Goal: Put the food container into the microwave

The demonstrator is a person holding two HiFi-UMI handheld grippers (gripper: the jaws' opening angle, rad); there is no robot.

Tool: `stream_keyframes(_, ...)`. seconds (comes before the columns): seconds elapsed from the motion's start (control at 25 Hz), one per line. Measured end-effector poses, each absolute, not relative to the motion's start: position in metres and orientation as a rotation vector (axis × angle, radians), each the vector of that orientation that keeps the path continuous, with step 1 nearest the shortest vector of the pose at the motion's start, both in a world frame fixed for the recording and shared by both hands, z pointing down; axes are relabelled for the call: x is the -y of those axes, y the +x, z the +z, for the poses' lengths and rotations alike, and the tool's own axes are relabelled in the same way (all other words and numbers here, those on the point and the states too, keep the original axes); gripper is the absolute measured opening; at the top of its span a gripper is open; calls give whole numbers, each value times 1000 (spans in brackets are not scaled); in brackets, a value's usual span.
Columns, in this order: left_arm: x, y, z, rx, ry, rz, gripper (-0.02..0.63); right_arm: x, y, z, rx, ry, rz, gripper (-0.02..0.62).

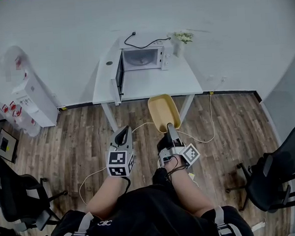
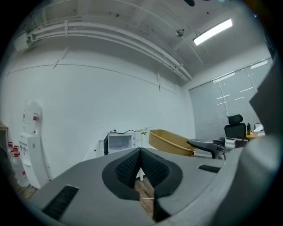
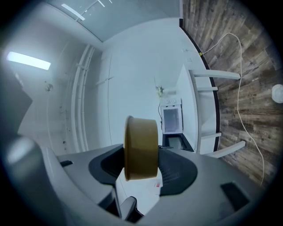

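the food container point(image 1: 163, 110), a shallow yellow-tan tub, is up in the air ahead of me, held at its near end by my right gripper point(image 1: 169, 130). in the right gripper view i see the jaws closed in on it from both sides, so the grip is firm on the tub itself. from the head view it hangs over the wood floor point(image 1: 79, 145) at the front edge of the white table point(image 1: 135, 88), well short of the microwave point(image 1: 142, 58). the microwave sits at the back of the table with its door point(image 1: 119, 77) swung wide open to the left and the cavity facing me. my left gripper point(image 1: 122, 136) is low beside the right one. its jaws meet at the tips with nothing between them, only floor showing through the small gap below. a vase of flowers point(image 1: 181, 40) stands just right of the microwave. a water dispenser point(image 1: 33, 100) is against the wall on the left, and a black office chair point(image 1: 277, 174) is off to my right.
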State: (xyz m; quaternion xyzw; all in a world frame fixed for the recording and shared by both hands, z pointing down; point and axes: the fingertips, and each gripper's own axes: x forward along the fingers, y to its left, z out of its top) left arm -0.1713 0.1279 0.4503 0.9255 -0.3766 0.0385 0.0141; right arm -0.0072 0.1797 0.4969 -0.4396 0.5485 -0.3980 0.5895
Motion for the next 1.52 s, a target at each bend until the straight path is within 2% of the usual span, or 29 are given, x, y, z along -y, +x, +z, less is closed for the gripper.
stream_keyframes(0.44,-30,-134,460,1236,2872,116,3,-75,41,511,-1276,-997,-947,227)
stream_keyframes(1.52,321,80,483,1352,2722,216,3,300,238,552,-1326,-1010,-1179,227)
